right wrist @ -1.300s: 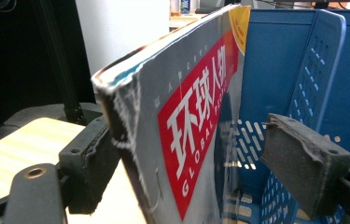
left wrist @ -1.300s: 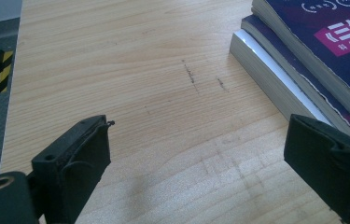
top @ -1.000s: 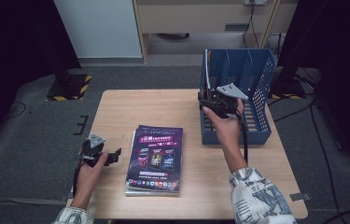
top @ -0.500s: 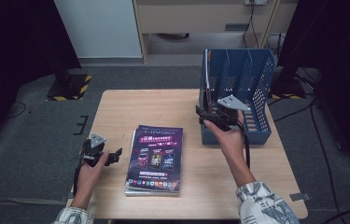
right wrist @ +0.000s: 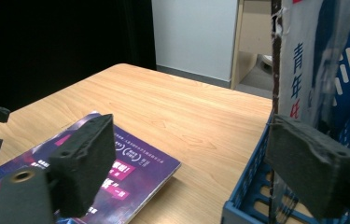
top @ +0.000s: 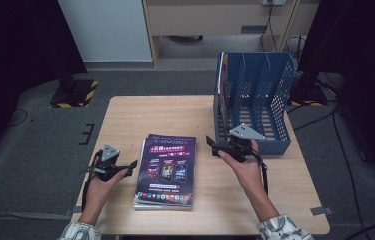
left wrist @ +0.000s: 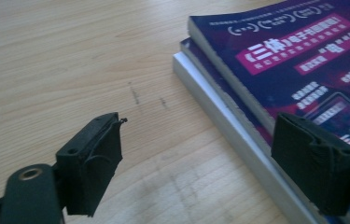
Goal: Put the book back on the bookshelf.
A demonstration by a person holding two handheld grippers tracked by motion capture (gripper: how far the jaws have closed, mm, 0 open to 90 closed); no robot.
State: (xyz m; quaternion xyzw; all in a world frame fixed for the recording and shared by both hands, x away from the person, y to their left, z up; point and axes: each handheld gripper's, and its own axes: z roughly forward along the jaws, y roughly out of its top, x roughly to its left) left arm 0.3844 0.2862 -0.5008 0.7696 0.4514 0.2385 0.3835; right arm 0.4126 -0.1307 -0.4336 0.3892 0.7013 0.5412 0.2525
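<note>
A stack of purple-covered magazines (top: 167,167) lies flat on the wooden table (top: 175,115). My left gripper (top: 131,166) rests open just left of the stack, its jaws level with the stack's near left edge (left wrist: 238,116); the left gripper (left wrist: 205,163) holds nothing. My right gripper (top: 212,145) hovers open and empty between the stack and the front left corner of the blue file rack (top: 255,95). In the right gripper view, the right gripper (right wrist: 198,165) frames the top magazine (right wrist: 116,172) on one side and the rack's front rim (right wrist: 247,196) on the other. One magazine (right wrist: 303,60) stands upright in the rack's leftmost slot (top: 220,80).
The rack stands at the table's back right, its other slots showing no contents. Bare wood lies behind the stack and along the left side. Dark floor, cables and stands surround the table.
My right gripper has drawn back from the rack's leftmost slot toward the person and a little left, open and empty. The left gripper and the stack have stayed put.
</note>
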